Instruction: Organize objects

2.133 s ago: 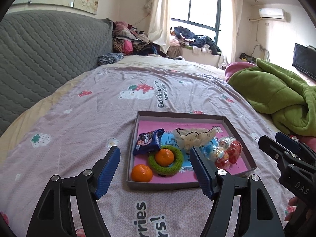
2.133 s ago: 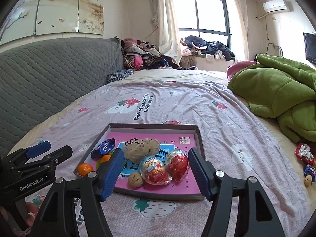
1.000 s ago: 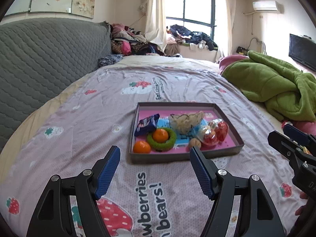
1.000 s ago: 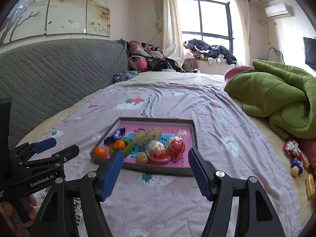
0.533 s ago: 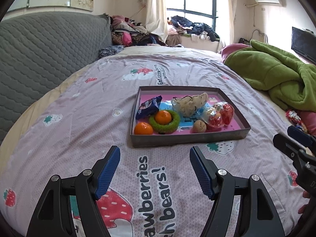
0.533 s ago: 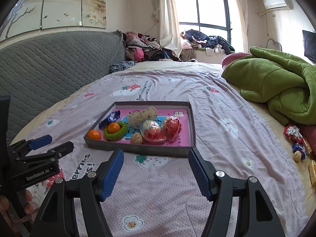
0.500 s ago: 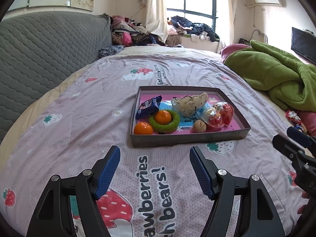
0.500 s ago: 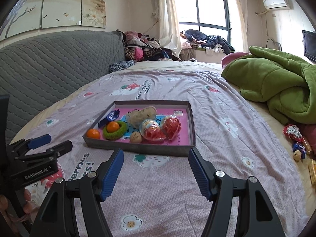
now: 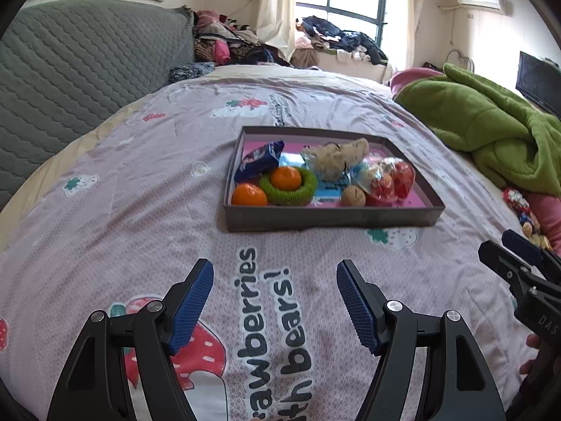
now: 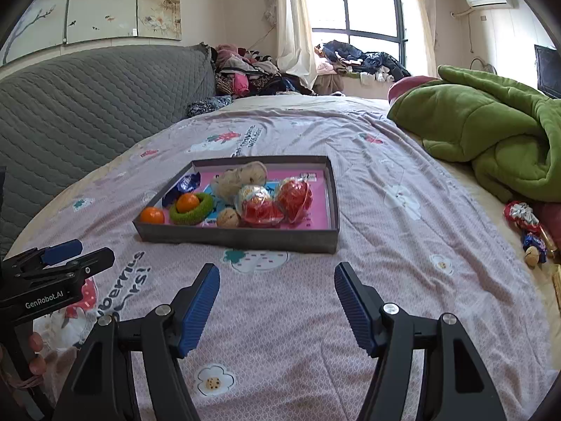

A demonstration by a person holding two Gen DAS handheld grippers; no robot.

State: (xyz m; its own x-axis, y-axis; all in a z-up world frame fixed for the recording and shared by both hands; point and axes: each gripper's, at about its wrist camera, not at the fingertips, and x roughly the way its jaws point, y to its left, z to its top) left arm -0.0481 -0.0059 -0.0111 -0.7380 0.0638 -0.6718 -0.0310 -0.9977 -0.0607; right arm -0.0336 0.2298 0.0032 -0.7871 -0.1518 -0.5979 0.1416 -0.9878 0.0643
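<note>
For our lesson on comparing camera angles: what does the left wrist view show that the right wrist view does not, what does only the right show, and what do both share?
Only the left wrist view shows the large "strawberries with bears!" lettering in full, between the open left gripper fingers.

Only the right wrist view shows the flower painting above the grey headboard and the whole window.

Both show the grey tray on the bedspread, holding two oranges, one inside a green ring, a walnut and wrapped sweets. Both also show the green blanket. The right gripper is open too.

bed (image 9: 140, 189) carries a tray (image 9: 329, 217), green blanket (image 9: 491, 133), loose sweets (image 10: 526, 224)
</note>
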